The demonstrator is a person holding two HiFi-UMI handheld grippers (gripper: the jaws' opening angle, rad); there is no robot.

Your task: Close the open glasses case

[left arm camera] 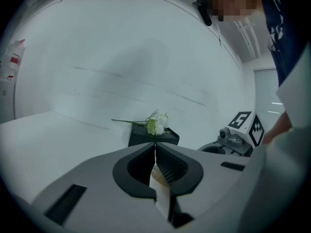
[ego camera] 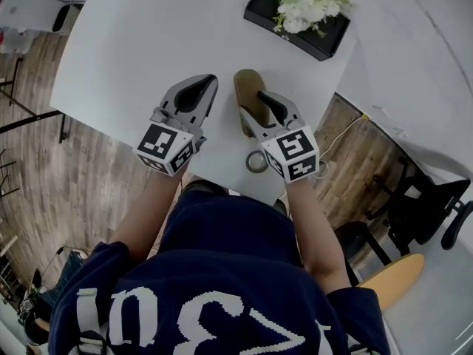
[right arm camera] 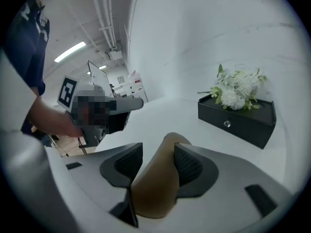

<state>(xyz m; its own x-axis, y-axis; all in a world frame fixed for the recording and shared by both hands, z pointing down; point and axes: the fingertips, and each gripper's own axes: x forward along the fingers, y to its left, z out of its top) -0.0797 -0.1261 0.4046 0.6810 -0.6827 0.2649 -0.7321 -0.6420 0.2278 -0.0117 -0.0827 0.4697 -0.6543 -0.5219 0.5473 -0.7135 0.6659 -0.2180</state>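
Between the right gripper (right arm camera: 158,148) jaws lies the glasses case (right arm camera: 154,191).

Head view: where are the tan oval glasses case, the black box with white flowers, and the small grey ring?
Tan oval glasses case (ego camera: 246,87), head view, its far rounded end.
Black box with white flowers (ego camera: 332,35), head view, bare top at its right.
Small grey ring (ego camera: 250,166), head view, its band.

White table (ego camera: 133,43), one. Brown glasses case (ego camera: 247,87), one. Black drawer box (ego camera: 325,39), one. Bunch of white flowers (ego camera: 307,7), one. Roll of tape (ego camera: 256,161), one. Left gripper (ego camera: 205,82) and right gripper (ego camera: 263,96), two in all. Marker cubes (ego camera: 166,145), two, one on each gripper. Black office chair (ego camera: 436,205), one.
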